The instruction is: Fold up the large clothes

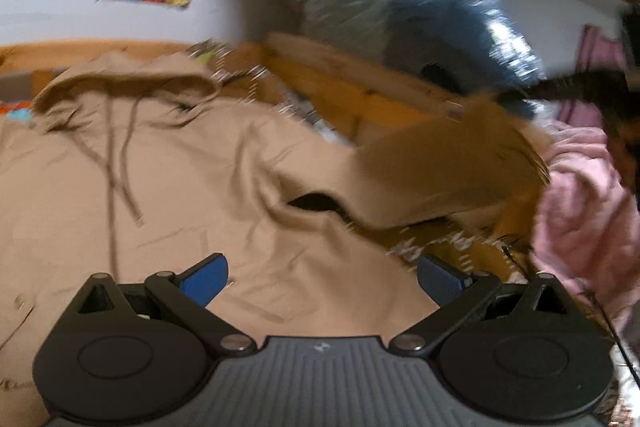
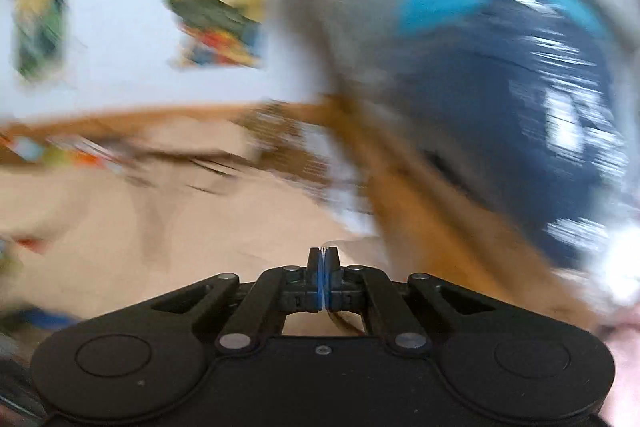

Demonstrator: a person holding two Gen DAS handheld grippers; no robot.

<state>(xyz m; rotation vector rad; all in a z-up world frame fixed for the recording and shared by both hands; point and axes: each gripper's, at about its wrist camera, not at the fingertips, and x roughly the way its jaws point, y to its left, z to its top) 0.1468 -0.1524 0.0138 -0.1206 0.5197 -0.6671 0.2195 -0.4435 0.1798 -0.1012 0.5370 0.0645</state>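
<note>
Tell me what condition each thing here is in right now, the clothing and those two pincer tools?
Tan hoodie: spread front-up, hood at the far end, drawstrings loose, not yet folded.
Hoodie sleeve: lifted off the surface, its end held up at the right.
Left gripper: open, fingers wide apart, holding nothing.
Right gripper: pads pressed together; a thin pale edge between them, too blurred to identify.
Pink blanket: crumpled beside the hoodie.

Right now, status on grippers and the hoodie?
Left gripper open, over hoodie. Right gripper shut; grip unclear, blurred. Sleeve lifted. Pink blanket alongside.
</note>
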